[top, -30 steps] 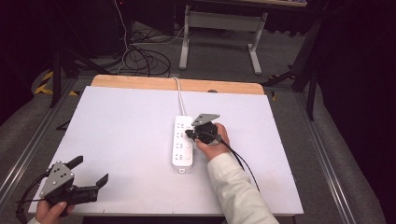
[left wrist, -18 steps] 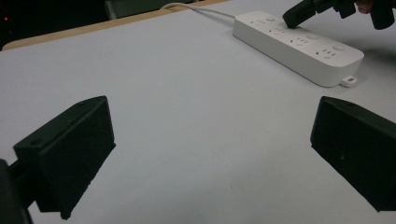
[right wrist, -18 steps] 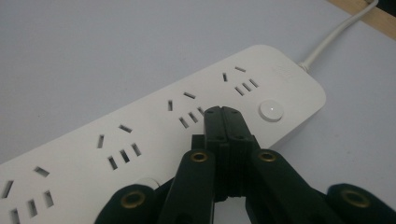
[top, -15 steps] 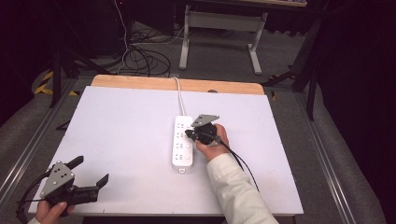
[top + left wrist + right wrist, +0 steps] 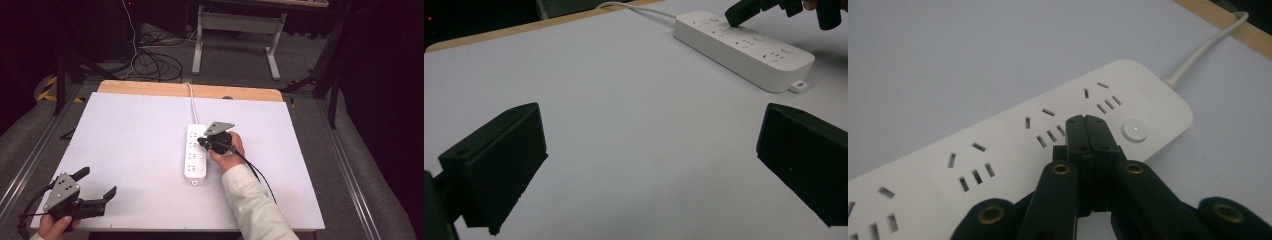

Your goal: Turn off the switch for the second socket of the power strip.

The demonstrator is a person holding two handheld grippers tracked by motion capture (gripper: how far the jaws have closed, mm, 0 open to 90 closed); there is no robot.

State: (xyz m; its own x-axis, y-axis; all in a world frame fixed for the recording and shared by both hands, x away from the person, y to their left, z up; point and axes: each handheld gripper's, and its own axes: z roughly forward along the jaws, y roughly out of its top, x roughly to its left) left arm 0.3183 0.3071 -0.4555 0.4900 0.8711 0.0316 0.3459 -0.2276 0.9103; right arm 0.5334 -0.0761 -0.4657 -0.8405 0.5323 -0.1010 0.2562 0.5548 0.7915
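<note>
Nothing much has moved: right gripper (image 5: 1088, 122) stays with fingers closed, empty, tips over the power strip (image 5: 196, 155) mid-frame on the bench (image 5: 125, 145); left gripper (image 5: 95, 184) waits open, lower left

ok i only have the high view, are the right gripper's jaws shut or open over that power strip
Observer: Shut. In the right gripper view the right gripper has its jaws pressed together, tips over the power strip.
Operator: near a button
Observer: Yes, a round white button sits just beside the tips, uncovered.
Operator: and the left one
Observer: In its own view the left gripper is wide open above bare white tabletop, holding nothing.
</note>
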